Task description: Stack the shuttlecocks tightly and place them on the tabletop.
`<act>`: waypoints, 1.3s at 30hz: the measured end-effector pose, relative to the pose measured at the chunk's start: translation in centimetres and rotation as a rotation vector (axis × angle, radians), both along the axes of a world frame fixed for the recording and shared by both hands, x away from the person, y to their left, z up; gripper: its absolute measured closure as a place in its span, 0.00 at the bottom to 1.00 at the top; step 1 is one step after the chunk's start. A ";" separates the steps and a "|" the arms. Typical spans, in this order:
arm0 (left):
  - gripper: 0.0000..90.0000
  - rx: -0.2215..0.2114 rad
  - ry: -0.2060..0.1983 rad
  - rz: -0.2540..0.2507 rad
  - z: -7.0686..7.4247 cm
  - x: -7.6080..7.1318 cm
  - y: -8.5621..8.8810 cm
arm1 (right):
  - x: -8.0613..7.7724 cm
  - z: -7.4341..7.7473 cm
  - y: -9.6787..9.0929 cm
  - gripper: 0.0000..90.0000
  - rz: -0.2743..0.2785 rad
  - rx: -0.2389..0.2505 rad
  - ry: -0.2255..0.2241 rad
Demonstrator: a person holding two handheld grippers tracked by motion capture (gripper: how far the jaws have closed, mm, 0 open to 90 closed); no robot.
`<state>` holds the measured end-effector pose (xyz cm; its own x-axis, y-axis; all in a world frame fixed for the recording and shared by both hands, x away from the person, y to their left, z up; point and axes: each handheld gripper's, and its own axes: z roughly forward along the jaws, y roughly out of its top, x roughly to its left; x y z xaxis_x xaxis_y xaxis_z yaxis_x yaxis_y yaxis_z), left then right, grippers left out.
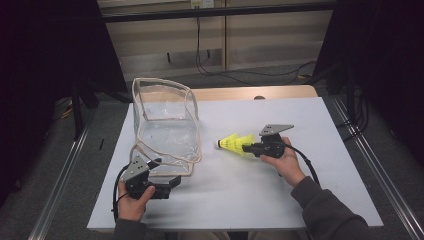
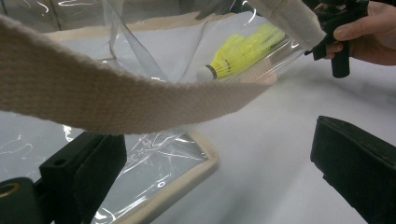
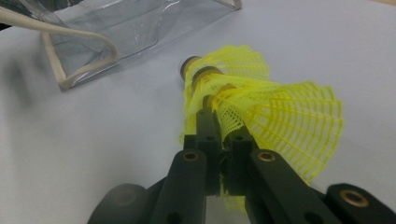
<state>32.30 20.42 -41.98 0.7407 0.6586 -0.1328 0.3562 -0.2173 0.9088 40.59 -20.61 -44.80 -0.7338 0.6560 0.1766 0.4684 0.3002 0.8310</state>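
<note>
A clear plastic bag point(image 1: 165, 125) with beige trim stands open on the left of the white table point(image 1: 300, 120). My left gripper point(image 1: 165, 172) is at the bag's near corner, jaws wide apart. In the left gripper view the bag's trimmed edge point(image 2: 187, 172) lies between the open jaws of my left gripper point(image 2: 215, 140), and a beige strap point(image 2: 116, 98) hangs across in front. My right gripper point(image 1: 246, 148) is shut on the skirt of nested yellow shuttlecocks point(image 1: 232, 143), corks pointing left toward the bag. The right gripper view shows my right gripper point(image 3: 219, 121) pinching the yellow mesh point(image 3: 280, 112) just above the table.
A wooden board point(image 1: 250, 93) sticks out past the table's far edge. Cables point(image 1: 240, 72) lie on the floor beyond. Metal rails point(image 1: 65, 170) run along both sides of the table. Bare table stretches between the bag point(image 3: 126, 28) and the shuttlecocks point(image 2: 238, 51).
</note>
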 end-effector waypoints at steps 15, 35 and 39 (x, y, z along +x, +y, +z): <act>0.04 -0.001 -0.002 0.001 0.0 0.0 0.0 | 0.1 -0.1 0.3 0.97 -0.011 0.004 -0.009; 0.04 0.000 -0.002 0.002 0.0 0.0 0.0 | -0.3 -0.5 0.3 0.86 -0.007 -0.034 0.018; 0.04 -0.002 -0.003 0.004 0.0 0.0 0.0 | -0.4 -0.4 0.2 0.81 -0.014 -0.040 0.015</act>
<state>32.30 20.41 -41.99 0.7386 0.6612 -0.1316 0.3542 -0.2145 0.9102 40.20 -20.42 -45.17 -0.7222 0.6728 0.1606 0.4848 0.3267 0.8113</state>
